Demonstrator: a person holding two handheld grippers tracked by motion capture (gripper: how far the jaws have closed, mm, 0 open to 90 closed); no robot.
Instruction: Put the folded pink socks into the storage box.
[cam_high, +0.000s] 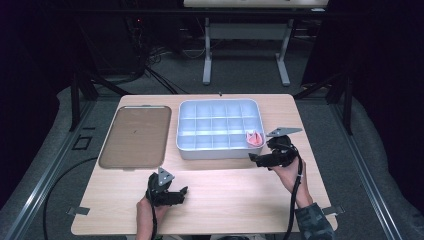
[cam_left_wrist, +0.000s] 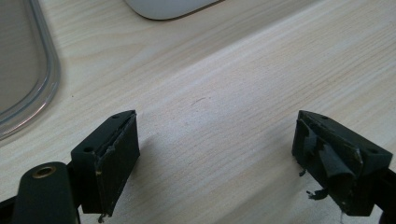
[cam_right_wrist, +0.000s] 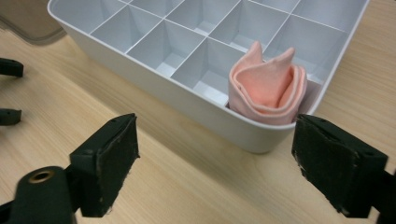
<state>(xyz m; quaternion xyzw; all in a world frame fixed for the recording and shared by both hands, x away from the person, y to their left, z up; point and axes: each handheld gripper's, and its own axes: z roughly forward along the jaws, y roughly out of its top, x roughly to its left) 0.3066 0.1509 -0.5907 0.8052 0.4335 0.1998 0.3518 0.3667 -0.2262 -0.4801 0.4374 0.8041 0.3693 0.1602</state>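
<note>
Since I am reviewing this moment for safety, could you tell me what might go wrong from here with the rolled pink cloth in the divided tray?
1. The pink cloth stands above its corner compartment's walls; it may unroll or spill over the white tray rim.
2. The right gripper, jaws open, sits close to the tray's corner; moving forward could nudge the tray.
3. The left gripper is open over bare table, too far to steady anything.

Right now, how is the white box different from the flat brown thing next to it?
The box is white and deep, split by walls into many small compartments; the lid is brownish, see-through and flat, with no walls. The box holds a folded pink cloth in its near right corner compartment; the lid has nothing on it. The box lies near the right claw, the lid farther left. Both are rounded rectangles lying on the table.
</note>
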